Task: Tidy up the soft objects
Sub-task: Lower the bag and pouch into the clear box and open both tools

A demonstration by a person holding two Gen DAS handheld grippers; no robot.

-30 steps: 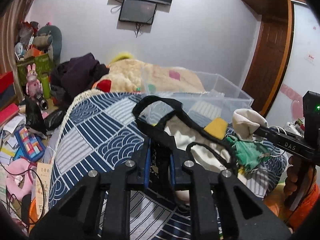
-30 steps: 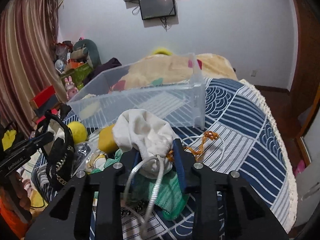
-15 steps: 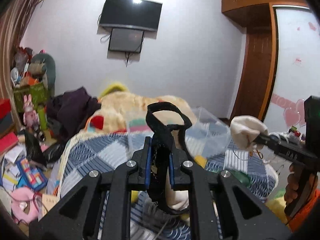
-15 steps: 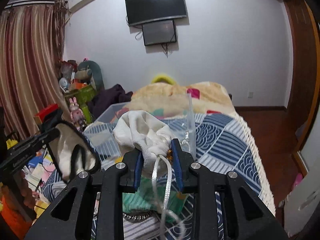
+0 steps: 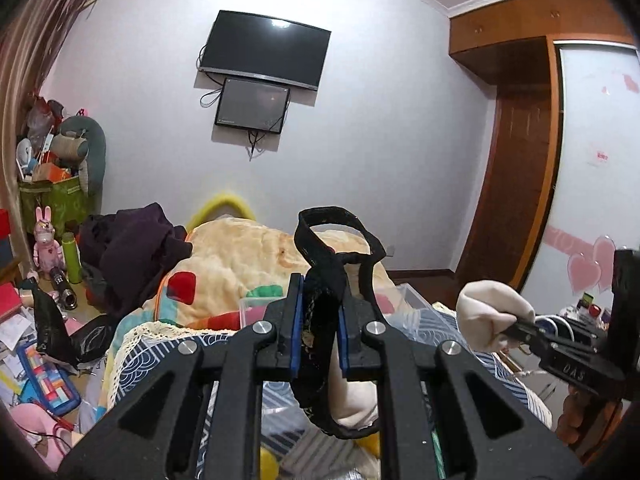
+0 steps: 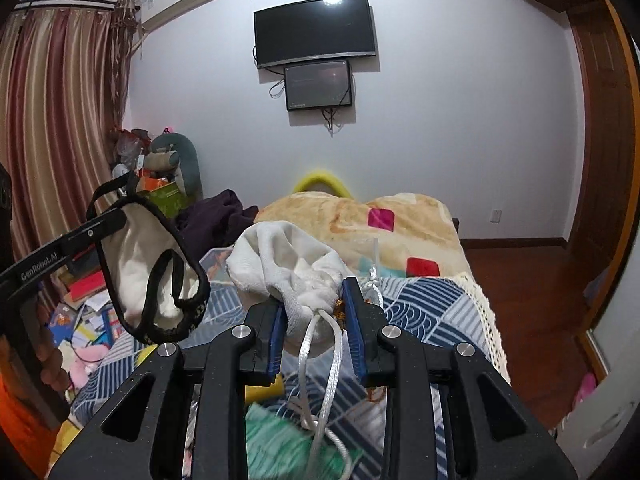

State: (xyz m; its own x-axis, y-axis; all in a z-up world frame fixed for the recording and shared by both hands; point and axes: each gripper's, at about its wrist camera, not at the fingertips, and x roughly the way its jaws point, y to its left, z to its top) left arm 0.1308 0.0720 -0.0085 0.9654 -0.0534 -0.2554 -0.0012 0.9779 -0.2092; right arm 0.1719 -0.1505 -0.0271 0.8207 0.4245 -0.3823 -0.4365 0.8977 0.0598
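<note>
My left gripper (image 5: 319, 320) is shut on the black strap of a cream pouch with black trim (image 5: 320, 336), held high above the bed; the pouch also shows hanging at the left of the right wrist view (image 6: 148, 264). My right gripper (image 6: 314, 304) is shut on a white drawstring cloth bag (image 6: 288, 264), its white cord (image 6: 320, 368) dangling; the bag also shows at the right of the left wrist view (image 5: 488, 312). A clear plastic bin (image 5: 256, 308) sits below on the bed, mostly hidden.
The bed has a blue patterned cover (image 6: 432, 304) and a beige blanket (image 6: 360, 220). A green cloth (image 6: 280, 440) and a yellow item (image 6: 260, 390) lie below. Dark clothes (image 5: 128, 248) and floor clutter (image 5: 36, 356) are at left. A wooden wardrobe (image 5: 508, 184) stands at right.
Both grippers have risen well above the bed, carrying the strapped pouch and the white bag with them. The bin has dropped low in both views.
</note>
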